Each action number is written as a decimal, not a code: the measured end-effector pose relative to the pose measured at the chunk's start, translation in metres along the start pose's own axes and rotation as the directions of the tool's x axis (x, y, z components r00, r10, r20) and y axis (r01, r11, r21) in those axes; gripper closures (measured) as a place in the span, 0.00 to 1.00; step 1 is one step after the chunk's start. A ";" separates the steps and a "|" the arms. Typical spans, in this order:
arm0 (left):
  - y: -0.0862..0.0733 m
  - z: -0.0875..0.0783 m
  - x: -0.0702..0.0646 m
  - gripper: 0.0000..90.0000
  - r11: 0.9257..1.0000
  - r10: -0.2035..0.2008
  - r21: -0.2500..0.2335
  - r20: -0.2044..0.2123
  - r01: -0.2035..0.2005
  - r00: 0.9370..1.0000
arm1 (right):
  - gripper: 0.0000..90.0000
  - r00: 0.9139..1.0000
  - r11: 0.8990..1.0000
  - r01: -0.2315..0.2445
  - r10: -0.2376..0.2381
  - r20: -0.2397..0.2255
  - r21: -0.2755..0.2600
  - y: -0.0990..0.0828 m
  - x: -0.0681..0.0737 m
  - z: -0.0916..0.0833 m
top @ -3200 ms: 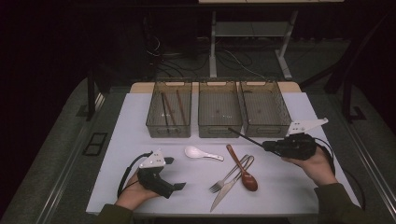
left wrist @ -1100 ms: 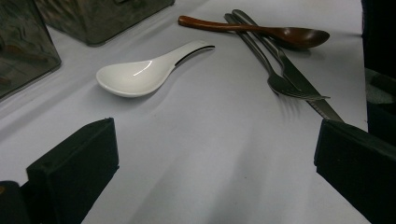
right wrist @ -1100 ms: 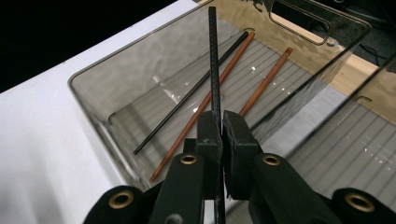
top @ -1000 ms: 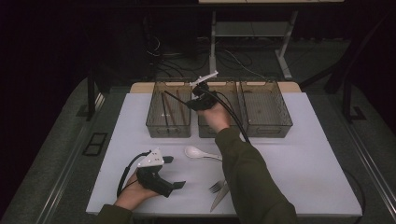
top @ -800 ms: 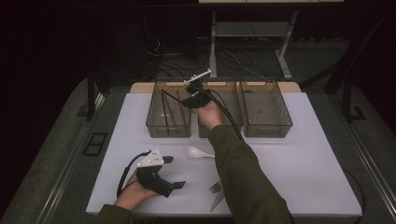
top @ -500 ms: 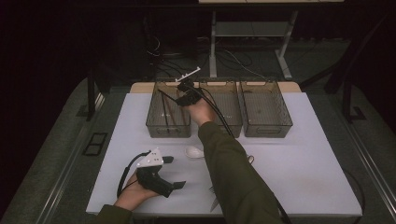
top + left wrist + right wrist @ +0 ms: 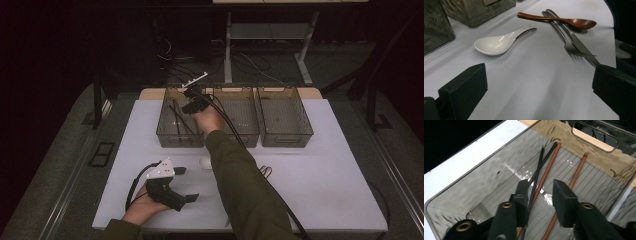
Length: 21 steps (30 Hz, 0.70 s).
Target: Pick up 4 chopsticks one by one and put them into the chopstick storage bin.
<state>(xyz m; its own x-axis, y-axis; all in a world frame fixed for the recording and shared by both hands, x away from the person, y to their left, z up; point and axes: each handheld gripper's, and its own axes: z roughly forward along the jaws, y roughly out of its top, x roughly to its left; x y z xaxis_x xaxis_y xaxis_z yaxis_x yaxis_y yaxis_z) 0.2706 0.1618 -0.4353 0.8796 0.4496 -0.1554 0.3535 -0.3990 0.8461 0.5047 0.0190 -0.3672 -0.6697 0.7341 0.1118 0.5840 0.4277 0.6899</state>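
Reaching across the table, the right gripper [image 7: 188, 100] now hangs over the leftmost bin [image 7: 165, 131], where a second ago it was over the middle bin [image 7: 240, 137], and well before that it rested at the table's right side. Its jaws have just been opening; in the right gripper view they stand partly apart above the black chopsticks [image 7: 539, 170] and brown chopsticks [image 7: 549, 167] lying on the bin floor, pressing on nothing. The left gripper [image 7: 186, 185] has stayed near the front of the white table [image 7: 325, 175], jaws spread wide and empty. Ahead of it lie the white spoon [image 7: 499, 43], wooden spoon [image 7: 564, 21], fork [image 7: 566, 37] and knife [image 7: 581, 47], now mostly hidden by the person's sleeve in the high view.
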 end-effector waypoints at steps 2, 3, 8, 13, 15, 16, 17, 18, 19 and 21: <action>0.000 0.000 0.000 0.00 1.000 0.001 0.002 -0.001 -0.001 1.000 | 0.67 1.000 1.000 -0.003 0.003 -0.008 0.001 0.000 -0.001 -0.003; 0.000 0.000 0.000 0.00 1.000 0.002 0.002 -0.001 -0.002 1.000 | 0.64 1.000 1.000 -0.003 0.003 -0.016 -0.001 0.000 -0.002 -0.004; 0.000 0.000 0.000 0.00 1.000 0.003 0.007 -0.002 -0.003 1.000 | 0.53 0.998 1.000 0.006 -0.007 -0.066 -0.018 -0.007 -0.007 -0.012; 0.000 0.000 0.001 0.00 1.000 0.010 0.013 -0.003 -0.010 1.000 | 0.46 0.995 0.999 0.018 -0.022 -0.097 -0.035 -0.020 -0.014 -0.024; 0.000 0.001 0.001 0.00 1.000 0.011 0.014 -0.005 -0.011 1.000 | 0.42 0.994 0.999 0.021 -0.026 -0.104 -0.048 -0.025 -0.017 -0.029; 0.000 0.001 0.001 0.00 1.000 0.009 0.014 -0.005 -0.009 1.000 | 0.42 0.994 0.998 0.023 -0.028 -0.103 -0.050 -0.028 -0.017 -0.032; 0.000 0.001 0.001 0.00 1.000 0.011 0.014 -0.005 -0.011 1.000 | 0.41 0.994 0.998 0.025 -0.030 -0.102 -0.051 -0.030 -0.018 -0.034; 0.000 0.001 0.001 0.00 1.000 0.011 0.014 -0.004 -0.011 1.000 | 0.40 0.994 0.998 0.028 -0.034 -0.106 -0.058 -0.033 -0.019 -0.037; 0.000 0.001 0.001 0.00 1.000 0.005 0.010 -0.005 -0.005 1.000 | 0.40 0.993 0.997 0.031 -0.038 -0.114 -0.066 -0.036 -0.019 -0.041; 0.000 0.002 0.001 0.00 1.000 0.009 0.013 -0.006 -0.009 1.000 | 0.39 0.991 0.996 0.036 -0.045 -0.127 -0.076 -0.043 -0.019 -0.046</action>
<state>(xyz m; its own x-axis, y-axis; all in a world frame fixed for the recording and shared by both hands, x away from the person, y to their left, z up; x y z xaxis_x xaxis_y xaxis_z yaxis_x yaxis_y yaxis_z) 0.2719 0.1611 -0.4365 0.8809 0.4506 -0.1444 0.3493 -0.4134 0.8409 0.4714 -0.0377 -0.3656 -0.7485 0.6409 0.1703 0.5230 0.4124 0.7459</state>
